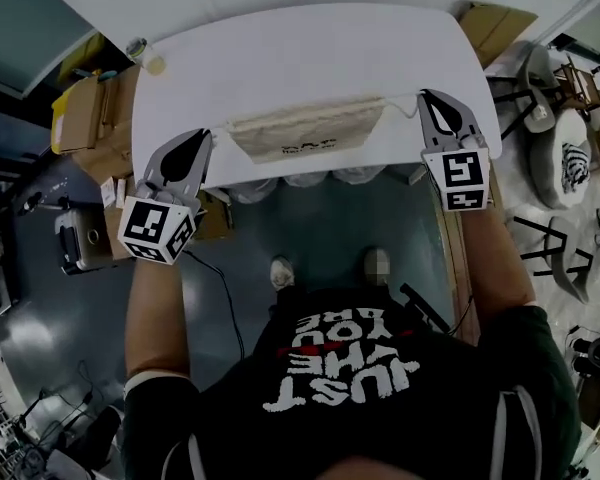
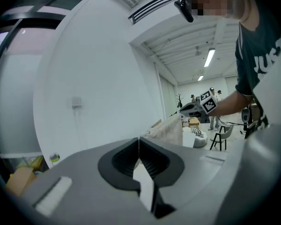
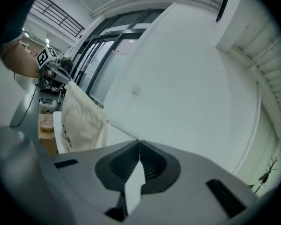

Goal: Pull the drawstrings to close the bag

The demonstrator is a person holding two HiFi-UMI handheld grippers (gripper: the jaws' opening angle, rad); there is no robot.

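Note:
A beige cloth drawstring bag (image 1: 305, 133) with dark print hangs stretched between my two grippers, above the near edge of the white table (image 1: 300, 48). My left gripper (image 1: 208, 136) is shut on the bag's left drawstring, right at the bag's corner. My right gripper (image 1: 422, 96) is shut on the right drawstring (image 1: 400, 103), which runs taut to the bag's mouth. In the left gripper view the jaws (image 2: 139, 138) meet, with the bag (image 2: 171, 129) just beyond them. In the right gripper view the string (image 3: 119, 129) leads from the closed jaws (image 3: 139, 141) to the bag (image 3: 79, 121).
Cardboard boxes (image 1: 80, 113) stand left of the table, and another box (image 1: 495, 23) sits at its far right corner. A small jar (image 1: 140, 50) sits on the table's far left corner. Chairs and a cushion (image 1: 570, 158) crowd the right side. The person's feet stand under the table's near edge.

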